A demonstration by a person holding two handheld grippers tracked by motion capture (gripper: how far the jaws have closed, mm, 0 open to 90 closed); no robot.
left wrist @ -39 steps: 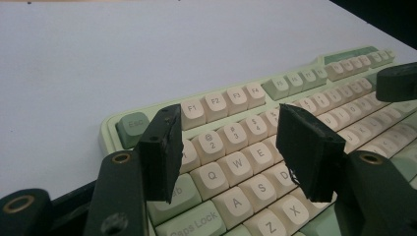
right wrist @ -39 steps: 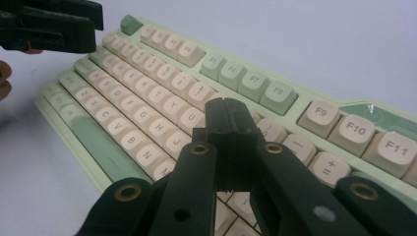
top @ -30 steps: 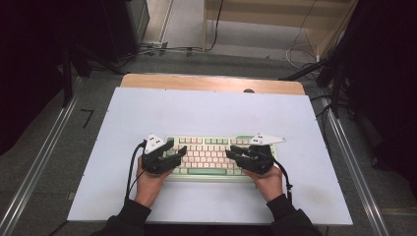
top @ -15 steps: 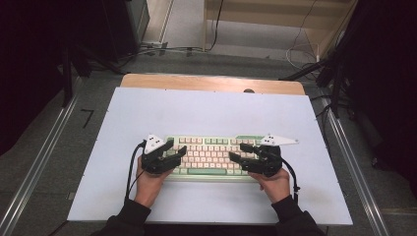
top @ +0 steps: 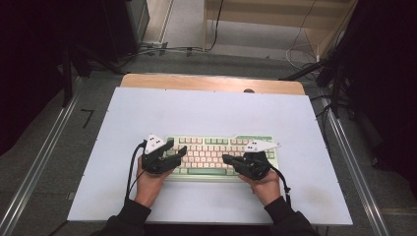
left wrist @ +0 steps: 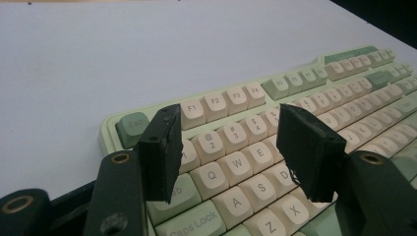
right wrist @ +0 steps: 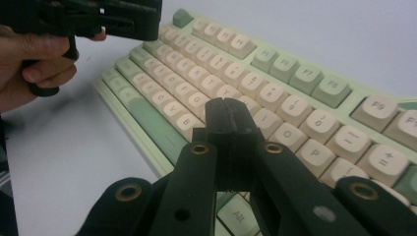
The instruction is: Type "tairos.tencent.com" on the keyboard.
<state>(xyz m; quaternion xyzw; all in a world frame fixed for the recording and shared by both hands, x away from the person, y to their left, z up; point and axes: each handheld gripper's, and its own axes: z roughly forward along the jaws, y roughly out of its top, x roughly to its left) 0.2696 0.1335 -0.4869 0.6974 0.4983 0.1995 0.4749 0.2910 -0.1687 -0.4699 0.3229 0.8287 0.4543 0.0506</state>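
A pale green keyboard (top: 221,156) with cream keys lies flat on the white bench (top: 206,113), close to the person's side of it and about midway along its width. Every place below is given relative to that keyboard.

At the keyboard's left end, the left claw (top: 178,150) is held in the person's left hand (top: 150,179), whose forearm comes in from the near edge of the bench. Its 2 black jaws stand well apart, with nothing between them. In the left gripper view the left claw (left wrist: 231,147) hovers over the keyboard (left wrist: 295,113) above the number and letter rows, with the Q, W and E keys showing in the gap between the jaws and the Esc key (left wrist: 132,127) just beyond the jaw on that picture's left. Whether either jaw touches a key cannot be told.

At the keyboard's right half, the right claw (top: 227,160) is held in the right hand (top: 265,184) and points leftward across the keys. Its 2 jaws are pressed together with no gap, holding nothing. In the right gripper view the right claw (right wrist: 227,109) sits low over the middle letter keys of the keyboard (right wrist: 295,88), near B; contact with a key cannot be told. Farther off, at the keyboard's far left end in that view, the left hand (right wrist: 34,64) grips its tool.
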